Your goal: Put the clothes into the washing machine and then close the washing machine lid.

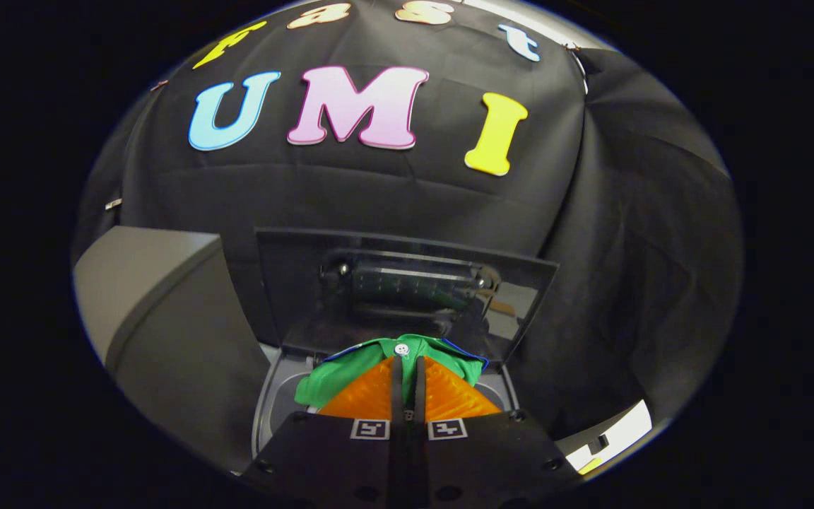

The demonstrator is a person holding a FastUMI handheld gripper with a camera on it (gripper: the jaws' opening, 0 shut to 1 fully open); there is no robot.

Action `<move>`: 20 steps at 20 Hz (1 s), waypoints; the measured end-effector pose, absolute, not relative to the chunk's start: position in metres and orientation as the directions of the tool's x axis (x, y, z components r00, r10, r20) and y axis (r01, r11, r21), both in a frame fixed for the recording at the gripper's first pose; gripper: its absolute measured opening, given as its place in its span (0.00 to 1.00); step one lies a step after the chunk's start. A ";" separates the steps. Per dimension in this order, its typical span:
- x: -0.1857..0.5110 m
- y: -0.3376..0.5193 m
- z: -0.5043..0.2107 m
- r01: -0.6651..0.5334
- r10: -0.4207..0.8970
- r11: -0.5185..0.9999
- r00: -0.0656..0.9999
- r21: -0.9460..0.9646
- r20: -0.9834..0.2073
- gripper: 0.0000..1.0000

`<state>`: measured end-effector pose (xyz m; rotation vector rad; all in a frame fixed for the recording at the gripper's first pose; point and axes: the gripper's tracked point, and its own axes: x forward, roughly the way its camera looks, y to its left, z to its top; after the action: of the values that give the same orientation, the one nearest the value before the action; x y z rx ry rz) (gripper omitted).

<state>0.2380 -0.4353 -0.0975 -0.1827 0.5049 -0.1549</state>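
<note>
Gripper view, looking forward along the tongs [408,367]. Their two fingers [372,392] stand drawn together with only a thin dark slit between them, and a green garment [350,367] is pinched in that slit; both fingers press on the cloth. The garment bunches over and around the fingertips, spilling mostly to the left side of the tongs, with a blue-edged collar and a white button [401,348] sitting just ahead of the tips.

Directly beneath the tongs and the hanging garment lies the washing machine [269,396], a small grey unit whose top opening shows on either side of the fingers; the garment hangs above this opening, and whether any cloth touches the rim cannot be told. Just beyond the fingertips the washing machine lid [294,283] stands raised, a dark glossy panel tilted back, with a hinge fitting [407,283] at its middle. The raised lid faces the tongs squarely and closes off the space straight ahead of them.

To the left of the tongs, near the machine, a grey box-like body [160,297] stands. Black cloth [626,283] hangs behind the lid and to the right. Low on the right, a pale strip of desk [615,431] shows under the cloth.
</note>
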 end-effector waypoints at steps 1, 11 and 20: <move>0.240 -0.439 -0.112 0.099 -0.194 0.971 0.854 -0.216 -0.483 0.05; 0.242 -0.459 -0.219 0.095 -0.175 0.982 0.778 -0.163 -0.603 0.05; 0.250 -0.451 -0.286 0.080 -0.135 0.991 0.689 -0.110 -0.712 0.05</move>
<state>0.2496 -0.4511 -0.2861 -0.0722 0.8021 -0.1200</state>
